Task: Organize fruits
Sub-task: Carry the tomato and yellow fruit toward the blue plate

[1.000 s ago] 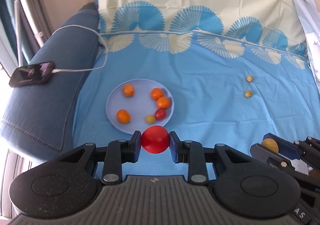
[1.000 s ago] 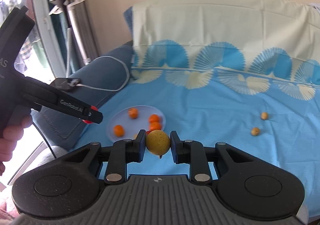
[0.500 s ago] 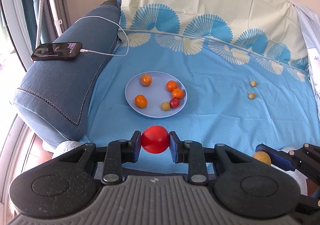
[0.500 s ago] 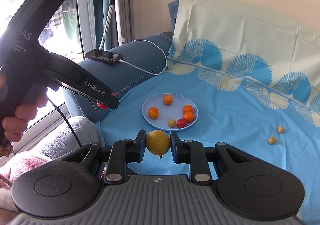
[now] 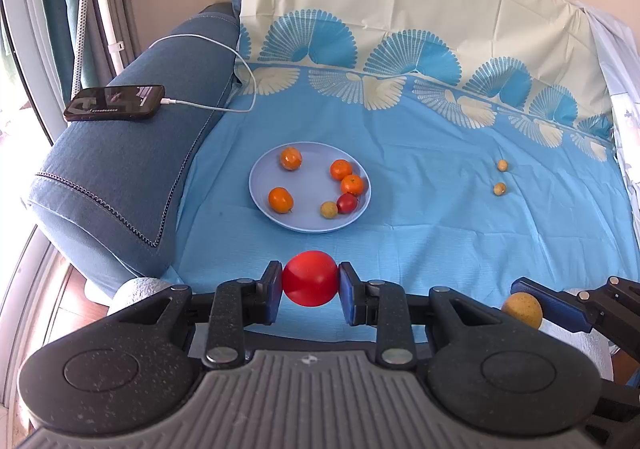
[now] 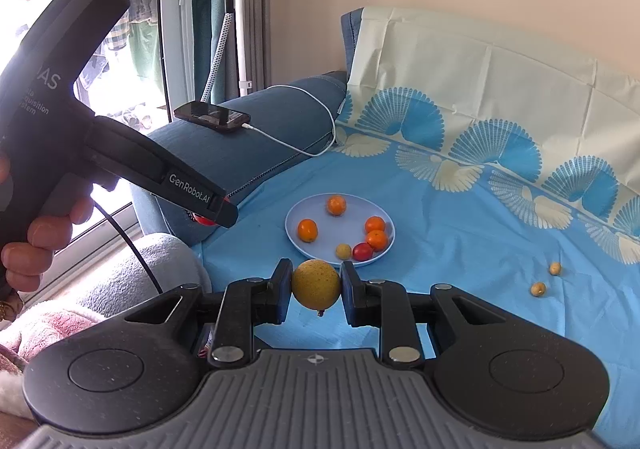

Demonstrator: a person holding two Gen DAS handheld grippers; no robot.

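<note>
At the bottom centre of my left wrist view, my left gripper [image 5: 310, 285] is clenched on a red tomato [image 5: 310, 278], both pads pressed to its sides. Bottom centre of the right wrist view, my right gripper [image 6: 315, 291] grasps a yellow fruit [image 6: 316, 284] the same way, its little stem end pointing down. Both fruits hang over the near edge of the blue bedsheet [image 5: 420, 217], short of the plate.

The pale blue plate [image 5: 260, 185] sits mid-frame, just beyond the tomato. It carries four small oranges [image 5: 351, 184], a cherry tomato [image 5: 346, 203] touching a small yellowish fruit [image 5: 329, 209]. I judge the step in hand is carrying both fruits to that plate. To do it well I'd aim for the bare middle-left patch, lower each fruit until it almost rests, and loosen the grip gently so nothing rolls off the rim or knocks the cluster at the right side.

Further out, right of centre, two small brown fruits [image 5: 499, 189] lie loose on the sheet, well apart from the plate; they still need collecting.
</note>
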